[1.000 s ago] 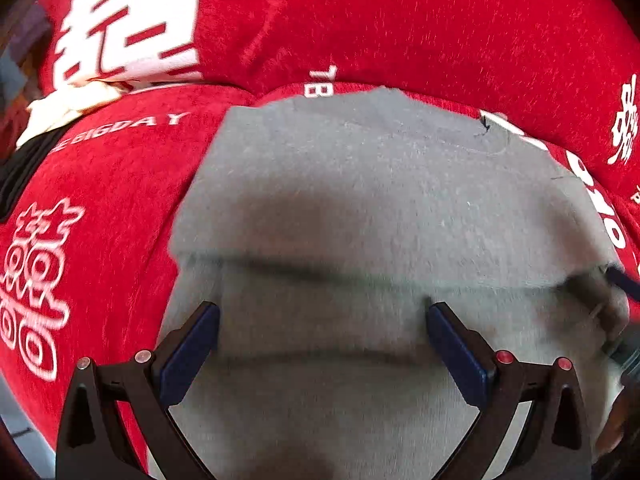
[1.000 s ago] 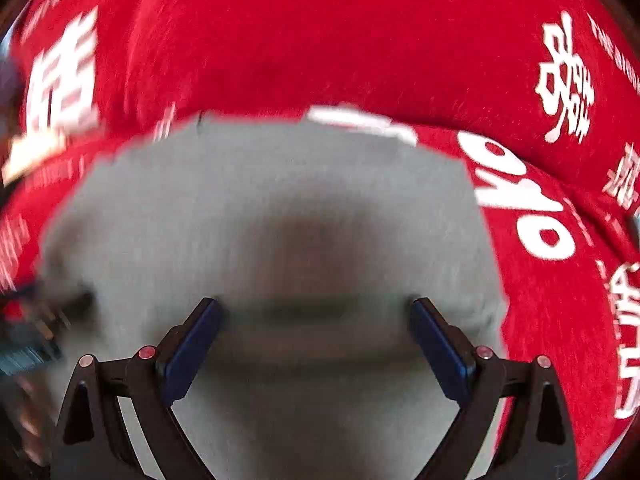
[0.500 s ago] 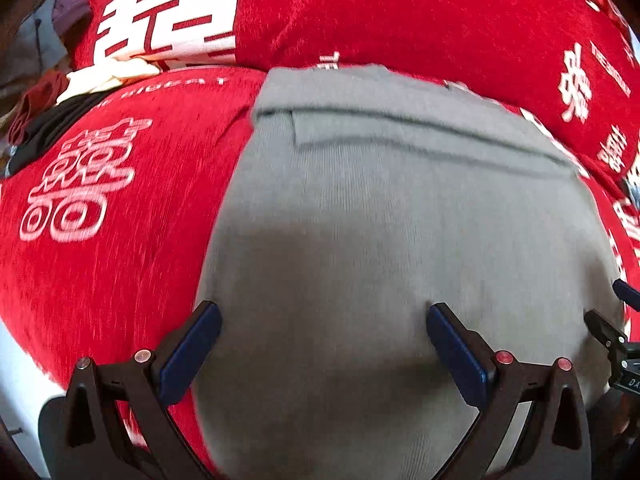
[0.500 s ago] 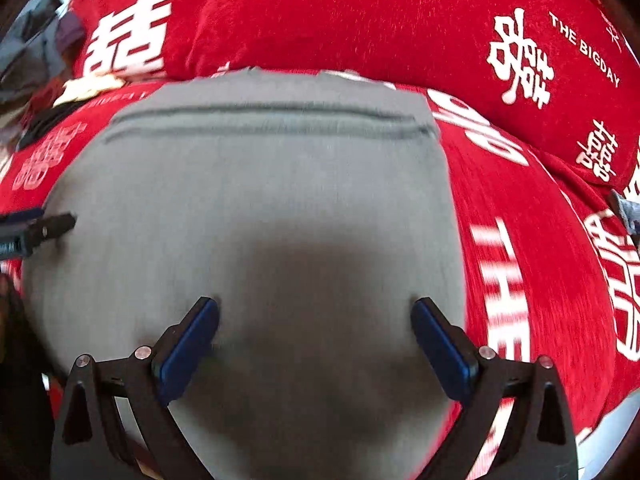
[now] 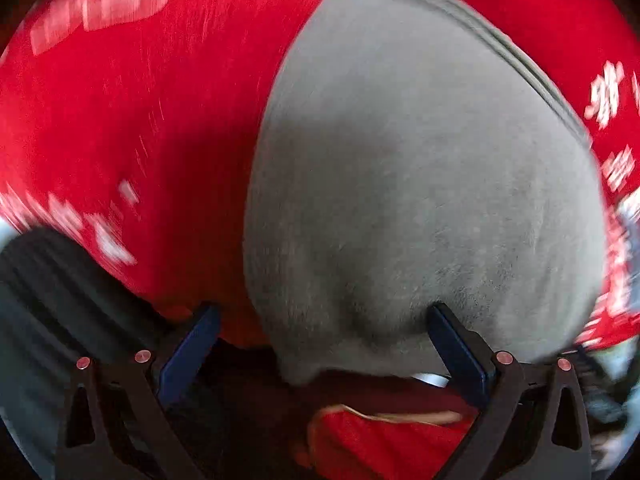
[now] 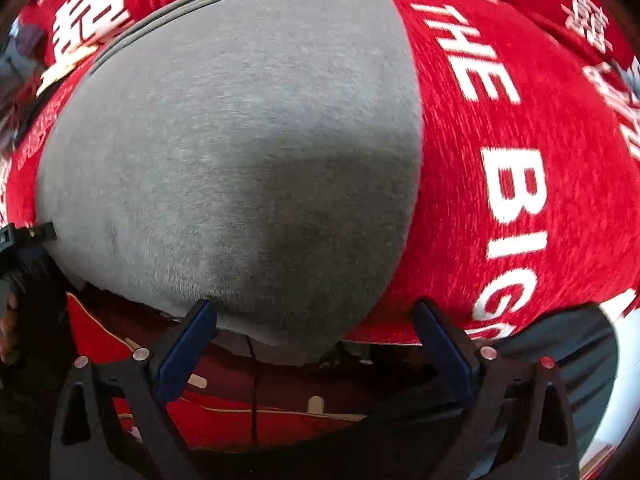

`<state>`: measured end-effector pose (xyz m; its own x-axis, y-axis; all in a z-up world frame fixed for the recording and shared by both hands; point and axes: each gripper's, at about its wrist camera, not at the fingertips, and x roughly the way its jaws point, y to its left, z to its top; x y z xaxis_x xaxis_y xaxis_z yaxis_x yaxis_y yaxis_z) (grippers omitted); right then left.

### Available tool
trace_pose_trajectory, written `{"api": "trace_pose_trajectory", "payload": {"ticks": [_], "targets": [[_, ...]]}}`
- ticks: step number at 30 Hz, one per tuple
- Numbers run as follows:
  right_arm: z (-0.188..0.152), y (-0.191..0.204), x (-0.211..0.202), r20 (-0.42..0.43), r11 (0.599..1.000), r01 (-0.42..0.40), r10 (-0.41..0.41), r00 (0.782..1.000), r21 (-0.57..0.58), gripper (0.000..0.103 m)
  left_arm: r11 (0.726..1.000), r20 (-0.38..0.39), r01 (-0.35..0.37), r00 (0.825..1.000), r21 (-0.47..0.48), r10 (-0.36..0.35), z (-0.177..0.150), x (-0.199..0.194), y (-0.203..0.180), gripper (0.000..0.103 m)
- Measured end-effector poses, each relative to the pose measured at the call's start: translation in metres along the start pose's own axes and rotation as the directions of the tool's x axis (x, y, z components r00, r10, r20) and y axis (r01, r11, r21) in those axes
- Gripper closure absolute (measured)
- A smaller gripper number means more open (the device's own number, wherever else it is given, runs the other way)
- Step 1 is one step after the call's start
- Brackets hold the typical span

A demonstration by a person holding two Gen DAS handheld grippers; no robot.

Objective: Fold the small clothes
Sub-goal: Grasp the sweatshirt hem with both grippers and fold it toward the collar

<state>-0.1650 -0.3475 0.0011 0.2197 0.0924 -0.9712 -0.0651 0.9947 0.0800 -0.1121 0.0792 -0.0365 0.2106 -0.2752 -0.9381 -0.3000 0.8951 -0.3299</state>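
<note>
The grey knit garment (image 6: 240,152) lies folded flat on the red printed plush cover (image 6: 500,152); left gripper (image 5: 320,344) and right gripper (image 6: 316,340) hover with fingers wide, holding nothing, placed for the next fold.

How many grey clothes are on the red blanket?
1: the grey garment lies on the red blanket, just ahead of both open grippers. More may be hidden outside the view.

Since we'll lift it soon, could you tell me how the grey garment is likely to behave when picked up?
The grey garment would probably droop: it follows the curve of the red cover. Its knit surface looks grippy, probably not slippery. It seems thin and light.
</note>
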Motion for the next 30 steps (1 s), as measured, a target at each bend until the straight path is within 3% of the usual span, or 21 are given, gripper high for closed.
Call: {"api": "trace_pose_trajectory", "payload": {"ticks": [3, 6, 8, 9, 10, 12, 15, 18, 24, 26, 30], "targets": [[-0.001, 0.008, 0.0, -0.001, 0.999, 0.033, -0.033, 0.999, -0.039, 0.016, 0.999, -0.022, 0.04, 0.999, -0.009, -0.041, 0.002, 0.002, 0.002, 0.001], [-0.007, 0.021, -0.006, 0.016, 0.995, 0.056, -0.055, 0.998, -0.085, 0.048, 0.997, -0.029, 0.045, 0.999, 0.067, -0.043, -0.004, 0.001, -0.013, 0.015], [-0.009, 0.026, -0.009, 0.024, 0.995, 0.041, -0.039, 0.999, -0.092, 0.087, 0.993, -0.017, 0.032, 0.999, 0.11, -0.031, -0.008, -0.002, -0.022, 0.025], [-0.01, 0.026, -0.011, 0.027, 0.996, 0.004, -0.001, 1.0, -0.092, 0.09, 0.992, -0.014, 0.034, 0.999, 0.118, -0.032, -0.008, -0.003, -0.025, 0.037], [-0.01, 0.027, -0.014, 0.04, 0.996, -0.02, 0.023, 0.999, -0.09, 0.091, 0.991, -0.014, 0.044, 0.999, 0.125, -0.043, -0.009, -0.006, -0.026, 0.059], [-0.008, 0.029, -0.021, 0.062, 0.994, -0.046, 0.053, 0.997, -0.103, 0.091, 0.985, -0.013, 0.093, 0.996, 0.146, -0.093, -0.016, -0.017, -0.026, 0.088], [-0.003, 0.029, -0.045, 0.145, 0.986, -0.122, 0.138, 0.98, -0.114, 0.092, 0.979, 0.014, 0.118, 0.992, 0.167, -0.122, -0.019, -0.032, -0.029, 0.088], [0.008, 0.027, -0.072, 0.248, 0.978, -0.148, 0.181, 0.952, -0.144, 0.092, 0.972, 0.079, 0.137, 0.985, 0.192, -0.155, -0.011, -0.051, -0.033, 0.088], [0.067, 0.013, -0.096, 0.41, 0.977, -0.193, 0.214, 0.887, -0.091, 0.092, 0.962, 0.244, 0.167, 0.945, 0.218, -0.219, 0.042, -0.08, -0.05, 0.088], [0.093, 0.006, -0.084, 0.409, 0.973, -0.226, 0.227, 0.884, -0.051, 0.092, 0.966, 0.254, 0.178, 0.941, 0.188, -0.223, 0.066, -0.073, -0.053, 0.088], [0.11, 0.002, -0.058, 0.367, 0.976, -0.215, 0.214, 0.905, -0.039, 0.091, 0.979, 0.195, 0.177, 0.961, 0.104, -0.194, 0.096, -0.043, -0.055, 0.085]]}}
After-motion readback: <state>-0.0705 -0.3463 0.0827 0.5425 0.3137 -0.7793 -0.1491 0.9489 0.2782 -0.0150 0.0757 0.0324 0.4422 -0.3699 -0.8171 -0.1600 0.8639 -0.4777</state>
